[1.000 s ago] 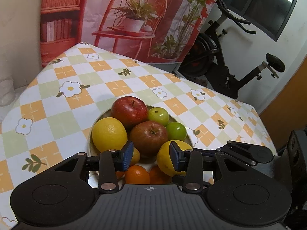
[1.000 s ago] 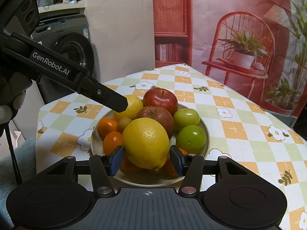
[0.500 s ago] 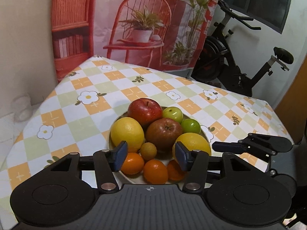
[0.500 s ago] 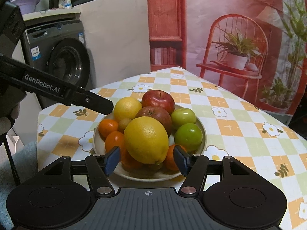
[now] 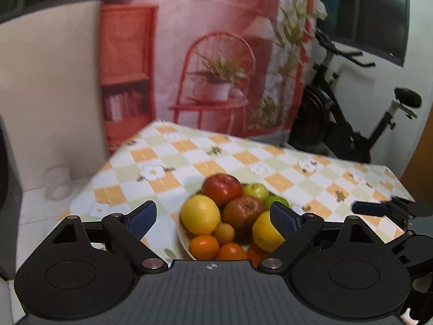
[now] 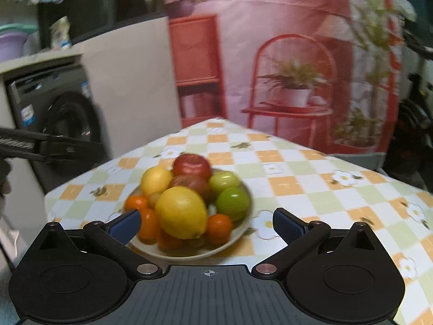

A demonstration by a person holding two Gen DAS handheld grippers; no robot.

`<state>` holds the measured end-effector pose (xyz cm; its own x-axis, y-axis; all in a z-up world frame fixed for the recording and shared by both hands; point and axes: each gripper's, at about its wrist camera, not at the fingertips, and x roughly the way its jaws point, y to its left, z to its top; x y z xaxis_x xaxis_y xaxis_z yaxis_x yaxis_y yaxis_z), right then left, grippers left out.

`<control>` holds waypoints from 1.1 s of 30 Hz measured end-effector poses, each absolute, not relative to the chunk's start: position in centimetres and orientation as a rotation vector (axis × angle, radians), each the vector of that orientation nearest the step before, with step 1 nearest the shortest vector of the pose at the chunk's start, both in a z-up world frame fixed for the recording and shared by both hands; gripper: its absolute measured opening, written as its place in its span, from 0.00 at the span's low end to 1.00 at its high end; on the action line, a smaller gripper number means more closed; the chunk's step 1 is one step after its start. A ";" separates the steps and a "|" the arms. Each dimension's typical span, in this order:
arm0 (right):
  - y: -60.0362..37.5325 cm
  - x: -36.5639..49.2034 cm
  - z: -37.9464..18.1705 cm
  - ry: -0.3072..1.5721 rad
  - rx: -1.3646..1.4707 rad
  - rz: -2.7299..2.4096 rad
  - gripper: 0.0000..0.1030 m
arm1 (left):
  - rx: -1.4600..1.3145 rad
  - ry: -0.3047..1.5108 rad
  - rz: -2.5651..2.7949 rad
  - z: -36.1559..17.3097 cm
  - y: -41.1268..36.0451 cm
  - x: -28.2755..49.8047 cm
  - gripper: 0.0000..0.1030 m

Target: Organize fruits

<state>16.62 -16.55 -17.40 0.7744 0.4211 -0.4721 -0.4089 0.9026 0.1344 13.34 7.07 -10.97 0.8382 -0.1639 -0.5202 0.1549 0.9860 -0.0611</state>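
Fruit fills a shallow cream ceramic bowl (image 6: pixel 240 234) that stands on a table covered by a checked orange, green and white cloth printed with daisies (image 6: pixel 311 187). In the pile, a shiny red apple (image 6: pixel 191 164) sits at the far side, a darker brown-red apple (image 5: pixel 243 211) in the middle, two round green fruits (image 6: pixel 232 203) to the right, one yellow lemon (image 6: pixel 180 211) nearest the right wrist camera and a second lemon (image 5: pixel 200 213) on the left. Small orange tangerines (image 5: pixel 204 246) ring the near rim, with a little tan round fruit (image 5: pixel 224 233) among them.

The left gripper (image 5: pixel 213 218) has its blue-padded jaws spread wide, having just been opening; nothing is between the pads, and the bowl lies beyond them. The right gripper (image 6: pixel 207 226) likewise stands wide apart after opening, holding nothing, with the bowl just ahead of its fingertips. Both views are slightly blurred.
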 end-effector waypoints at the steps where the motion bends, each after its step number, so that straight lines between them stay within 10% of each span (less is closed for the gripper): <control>1: -16.9 16.4 -17.2 0.512 0.037 0.435 1.00 | -0.010 0.537 -0.151 -10.6 7.1 12.7 0.90; 33: -21.1 3.7 -7.2 0.379 0.178 0.120 1.00 | 0.141 0.394 -0.159 -2.3 4.1 3.0 0.94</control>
<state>3.72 -21.15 -7.25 0.9222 0.1499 -0.3565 -0.0834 0.9772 0.1951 3.00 4.07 -2.31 0.9112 -0.1264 -0.3920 0.1812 0.9777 0.1059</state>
